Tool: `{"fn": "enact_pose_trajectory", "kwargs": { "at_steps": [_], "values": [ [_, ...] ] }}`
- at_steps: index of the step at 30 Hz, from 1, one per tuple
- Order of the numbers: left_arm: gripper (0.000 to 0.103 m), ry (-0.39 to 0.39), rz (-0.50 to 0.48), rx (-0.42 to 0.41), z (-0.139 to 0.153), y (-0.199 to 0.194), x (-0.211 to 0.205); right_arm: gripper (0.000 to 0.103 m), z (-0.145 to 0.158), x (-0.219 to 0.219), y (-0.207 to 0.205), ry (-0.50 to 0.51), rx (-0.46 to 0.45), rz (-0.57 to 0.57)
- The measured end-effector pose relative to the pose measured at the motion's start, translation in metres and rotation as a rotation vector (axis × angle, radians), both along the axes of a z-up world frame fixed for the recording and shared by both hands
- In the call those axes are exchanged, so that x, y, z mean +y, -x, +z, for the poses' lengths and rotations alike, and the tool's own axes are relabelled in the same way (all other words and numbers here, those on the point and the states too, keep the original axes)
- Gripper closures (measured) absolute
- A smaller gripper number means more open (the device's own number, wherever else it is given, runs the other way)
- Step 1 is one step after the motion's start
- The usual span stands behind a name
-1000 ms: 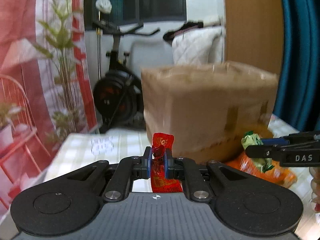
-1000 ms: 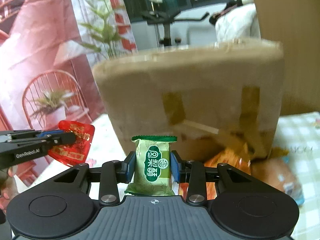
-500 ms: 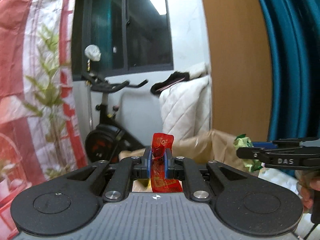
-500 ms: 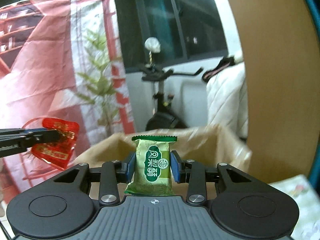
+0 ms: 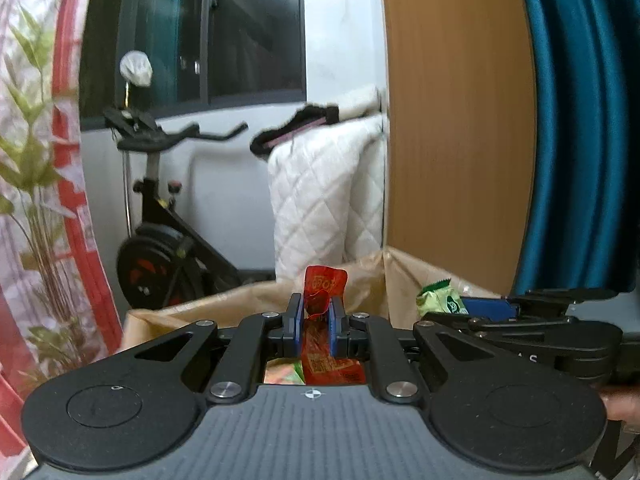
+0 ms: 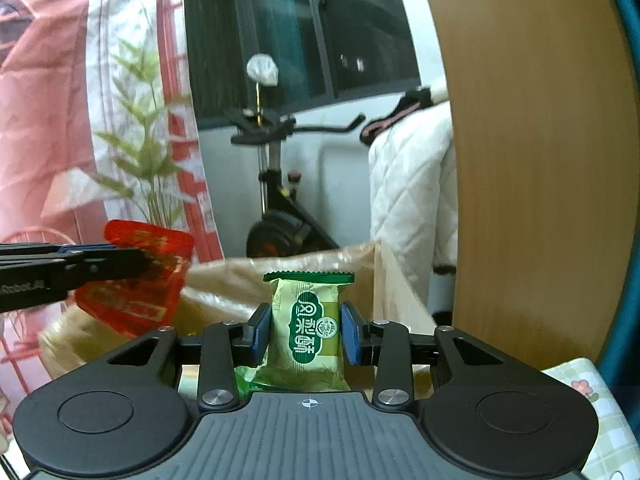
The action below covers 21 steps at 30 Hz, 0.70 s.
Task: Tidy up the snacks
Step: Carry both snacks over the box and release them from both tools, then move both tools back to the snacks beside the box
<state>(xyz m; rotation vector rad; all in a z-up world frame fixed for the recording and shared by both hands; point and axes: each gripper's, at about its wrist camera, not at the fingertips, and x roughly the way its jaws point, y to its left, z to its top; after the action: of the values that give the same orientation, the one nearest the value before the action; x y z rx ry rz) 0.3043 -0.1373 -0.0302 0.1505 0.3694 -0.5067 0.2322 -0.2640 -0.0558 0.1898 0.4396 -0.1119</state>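
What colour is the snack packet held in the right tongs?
Green, with a darker green label and sealed top edge. The snack packet shows best in the right wrist view.

The cardboard box [image 6: 320, 264] stands open just ahead of both hand-held grippers, its far wall in front of the exercise bike [image 6: 276, 200] and the quilted cover [image 6: 408, 200]. The left hand-held gripper [image 5: 316, 316] is over the box's near left part with the flat sachet [image 5: 322, 292] between its fingers; the right hand-held gripper [image 6: 306, 330] is just beside it to the right, the pillow-pack snack [image 6: 308, 332] upright between its pads. More packets [image 5: 282, 372] lie inside the box below. The desk [image 6: 592, 400] shows at the right, near the box's right corner.
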Motion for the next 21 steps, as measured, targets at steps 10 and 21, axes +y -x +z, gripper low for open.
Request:
{"fn": "enact_pose_trajectory", "kwargs": {
  "at_steps": [10,21],
  "values": [
    [0.054,-0.038,0.078,0.053,-0.006,-0.008,0.020,0.052,0.003,0.002,0.009,-0.009,0.023,-0.007],
    [0.052,-0.023,0.130,0.097,-0.005,0.046,0.063,0.052,0.007,0.022,0.071,-0.020,0.001,0.002]
  ]
}}
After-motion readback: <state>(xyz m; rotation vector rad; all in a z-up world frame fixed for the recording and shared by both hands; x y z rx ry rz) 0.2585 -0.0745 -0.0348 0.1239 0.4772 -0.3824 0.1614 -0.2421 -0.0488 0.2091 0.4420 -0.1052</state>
